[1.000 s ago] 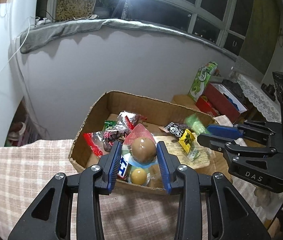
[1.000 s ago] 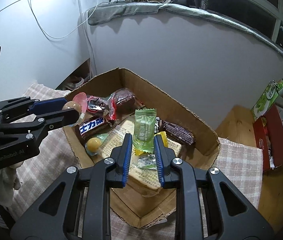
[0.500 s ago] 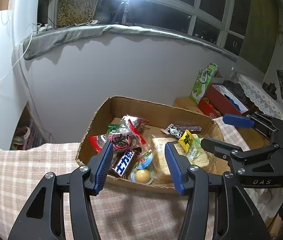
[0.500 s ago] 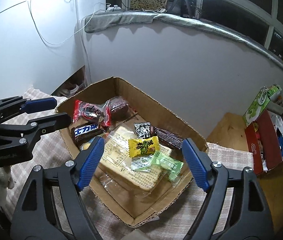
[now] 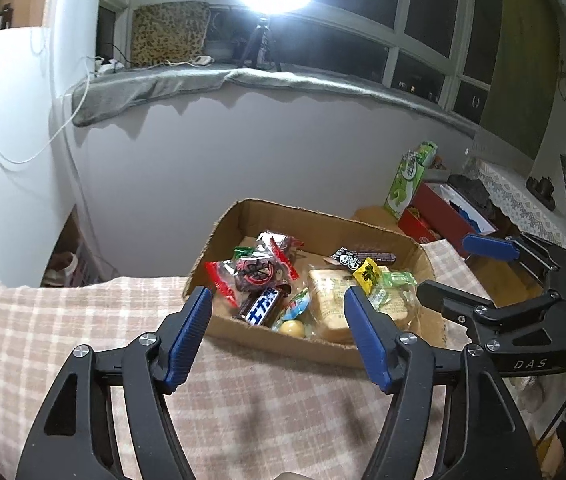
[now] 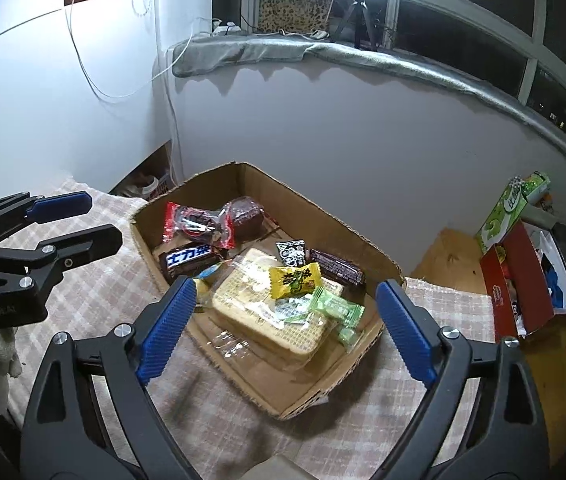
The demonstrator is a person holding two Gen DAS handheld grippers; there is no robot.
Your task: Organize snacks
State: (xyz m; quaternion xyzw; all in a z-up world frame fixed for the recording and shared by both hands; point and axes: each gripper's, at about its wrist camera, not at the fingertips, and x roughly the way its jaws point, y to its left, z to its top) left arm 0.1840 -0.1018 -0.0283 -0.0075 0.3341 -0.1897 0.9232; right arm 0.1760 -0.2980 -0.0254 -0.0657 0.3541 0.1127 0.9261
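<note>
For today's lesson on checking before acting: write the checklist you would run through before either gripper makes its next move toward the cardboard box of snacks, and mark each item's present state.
1. Left gripper carries nothing: ok, jaws opening, no snack between them.
2. Right gripper carries nothing: ok, jaws opening, nothing between them.
3. Green candy lies inside the cardboard box: ok, resting on the wrapped biscuit pack.
4. Yellow ball lies inside the box: ok, at the near wall.
5. Grippers apart from each other: ok.
6. Snacks left outside the box on the checked cloth: cannot tell, only part shows.
</note>
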